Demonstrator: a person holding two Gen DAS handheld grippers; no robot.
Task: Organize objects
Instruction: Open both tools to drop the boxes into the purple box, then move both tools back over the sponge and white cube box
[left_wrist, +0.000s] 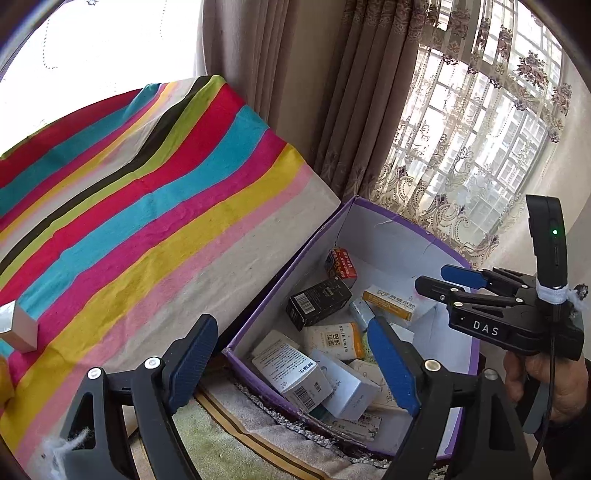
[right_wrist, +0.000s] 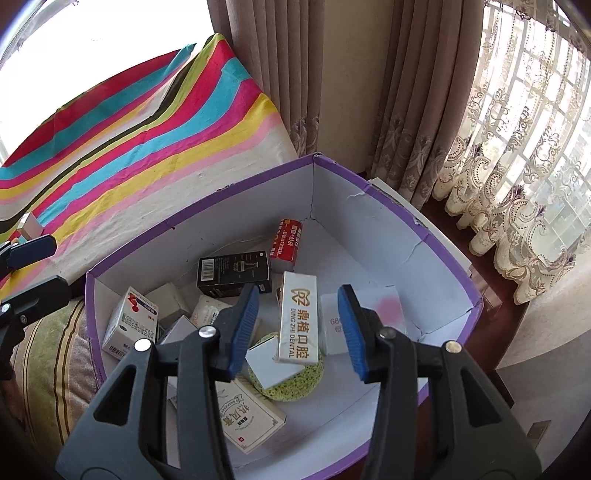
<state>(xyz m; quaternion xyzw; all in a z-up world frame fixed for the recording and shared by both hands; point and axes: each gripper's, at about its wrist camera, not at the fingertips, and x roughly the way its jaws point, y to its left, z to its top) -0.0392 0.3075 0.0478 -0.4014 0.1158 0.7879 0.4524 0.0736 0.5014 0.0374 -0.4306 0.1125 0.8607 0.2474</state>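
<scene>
A purple box (left_wrist: 280, 273) (right_wrist: 207, 203) with a white inside holds several small cartons, among them a black one (left_wrist: 317, 302) (right_wrist: 234, 273), a red one (left_wrist: 341, 263) (right_wrist: 286, 240) and a white "Ding Zhi Dental" one (right_wrist: 298, 321). My left gripper (left_wrist: 291, 365) is open and empty, over the box's near left corner. My right gripper (right_wrist: 295, 332) is open and empty above the box's middle, over the white dental carton; it also shows in the left wrist view (left_wrist: 436, 278). One small white box (left_wrist: 18, 326) (right_wrist: 29, 226) stands on the striped cloth.
A striped cloth (left_wrist: 147, 192) covers the raised surface left of the box. Striped cushions (left_wrist: 236, 443) lie under the box. Curtains (left_wrist: 295, 92) and a lace-covered window (left_wrist: 480, 147) stand behind. The floor (right_wrist: 546, 369) lies to the right.
</scene>
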